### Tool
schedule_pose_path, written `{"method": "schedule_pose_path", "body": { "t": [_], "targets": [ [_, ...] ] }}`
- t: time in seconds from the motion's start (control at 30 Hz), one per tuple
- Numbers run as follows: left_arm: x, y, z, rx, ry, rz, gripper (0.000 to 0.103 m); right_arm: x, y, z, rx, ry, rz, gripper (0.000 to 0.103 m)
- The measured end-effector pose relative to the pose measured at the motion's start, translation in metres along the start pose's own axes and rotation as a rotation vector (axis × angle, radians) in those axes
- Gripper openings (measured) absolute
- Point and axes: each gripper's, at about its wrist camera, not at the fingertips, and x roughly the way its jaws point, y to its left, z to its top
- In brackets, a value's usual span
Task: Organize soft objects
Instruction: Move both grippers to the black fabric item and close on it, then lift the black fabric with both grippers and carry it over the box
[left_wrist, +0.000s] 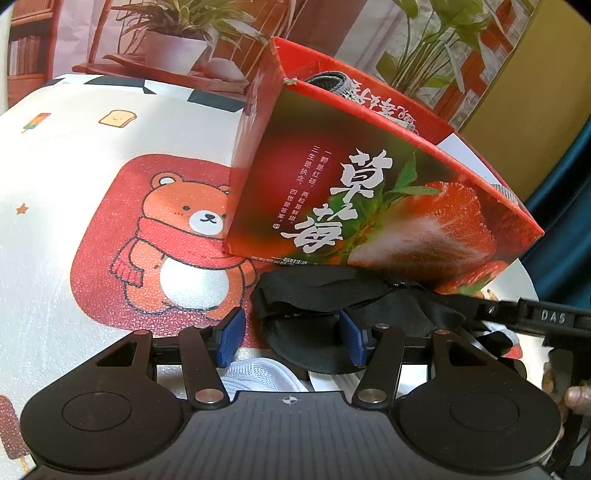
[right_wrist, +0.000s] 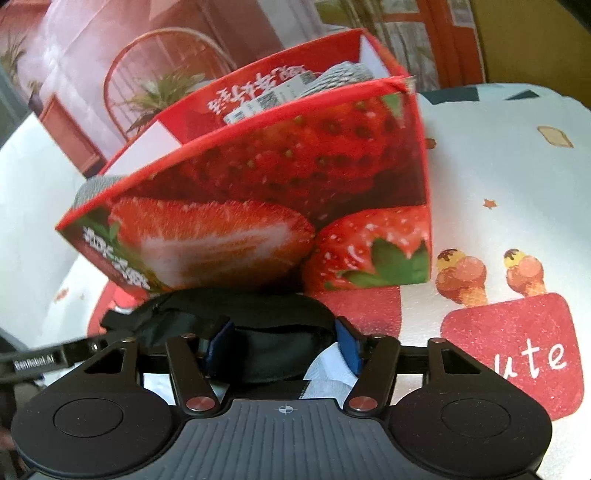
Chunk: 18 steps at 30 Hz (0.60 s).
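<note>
A black sleep mask (left_wrist: 325, 288) with a strap lies on the tablecloth right in front of a red strawberry box (left_wrist: 369, 192). My left gripper (left_wrist: 291, 334) is open over the mask's left end: its right pad touches the black fabric and its left pad stands clear. In the right wrist view, my right gripper (right_wrist: 284, 345) straddles the mask (right_wrist: 258, 306), which fills the gap between the blue pads without looking squeezed. The box (right_wrist: 258, 177) is open on top and holds a grey knitted item (right_wrist: 343, 74).
A white mesh cloth (left_wrist: 258, 376) lies under the left gripper, and a white and pale blue cloth (right_wrist: 328, 369) under the right one. The round table has a cartoon bear tablecloth (left_wrist: 74, 184). Potted plants stand behind it. A hand (left_wrist: 576, 398) shows at the right edge.
</note>
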Motion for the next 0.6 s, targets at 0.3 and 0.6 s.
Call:
{"method": "schedule_pose_path", "body": {
  "t": [0.3, 0.6],
  "targets": [
    [0.0, -0.002, 0.0, 0.016, -0.001, 0.006, 0.059, -0.018, 0.001, 0.017, -0.003, -0.077, 0.05, 0.039],
    [0.0, 0.002, 0.002, -0.002, 0.003, -0.005, 0.059, -0.018, 0.001, 0.004, -0.043, -0.08, -0.027, 0.013]
  ]
}}
